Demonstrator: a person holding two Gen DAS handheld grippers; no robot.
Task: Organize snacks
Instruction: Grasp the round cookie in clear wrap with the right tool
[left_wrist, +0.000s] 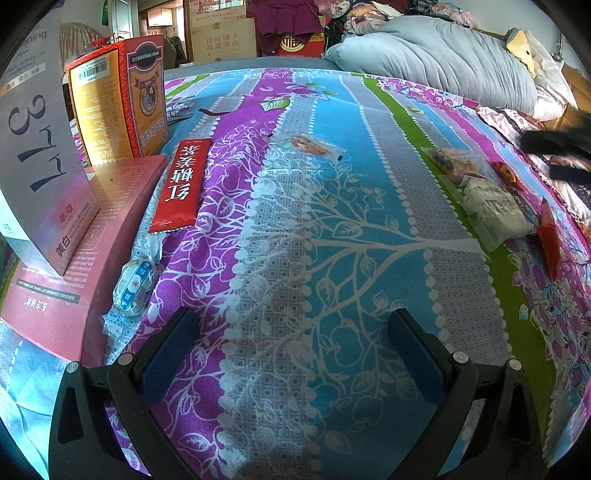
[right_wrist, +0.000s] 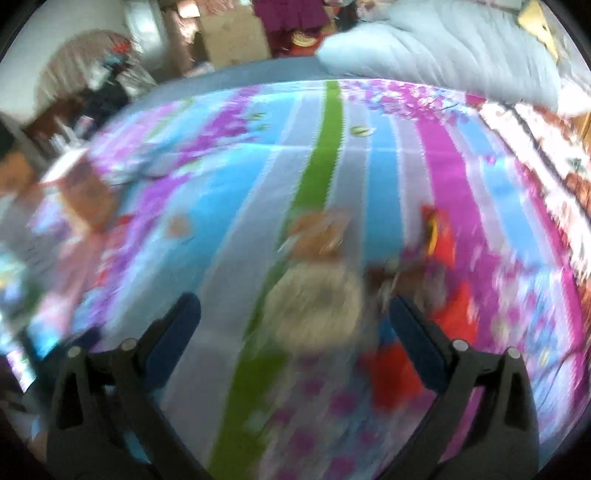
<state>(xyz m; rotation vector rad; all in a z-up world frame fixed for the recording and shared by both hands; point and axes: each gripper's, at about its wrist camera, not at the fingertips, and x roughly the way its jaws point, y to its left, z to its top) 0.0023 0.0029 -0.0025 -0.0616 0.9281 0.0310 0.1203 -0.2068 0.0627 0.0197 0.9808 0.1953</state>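
Snacks lie scattered on a colourful bedsheet (left_wrist: 332, 229). In the left wrist view my left gripper (left_wrist: 291, 325) stands open over bare sheet. A blue-white wrapped candy (left_wrist: 133, 284) lies just left of it, and a long red packet (left_wrist: 183, 184) farther up. A clear pack with an orange snack (left_wrist: 310, 146) sits mid-bed. At the right lie an orange bag (left_wrist: 456, 162), a white packet (left_wrist: 493, 206) and red packets (left_wrist: 548, 243). The right wrist view is blurred; my right gripper (right_wrist: 295, 314) is open above the pale white packet (right_wrist: 317, 306), with red packets (right_wrist: 439, 240) to its right.
Boxes stand at the left: a flat pink box (left_wrist: 81, 254), a grey box (left_wrist: 37, 155) on it, and an upright orange-red box (left_wrist: 118, 99). A grey-blue duvet (left_wrist: 443, 55) is piled at the far right. Cardboard boxes (left_wrist: 221, 37) and clothes lie beyond the bed.
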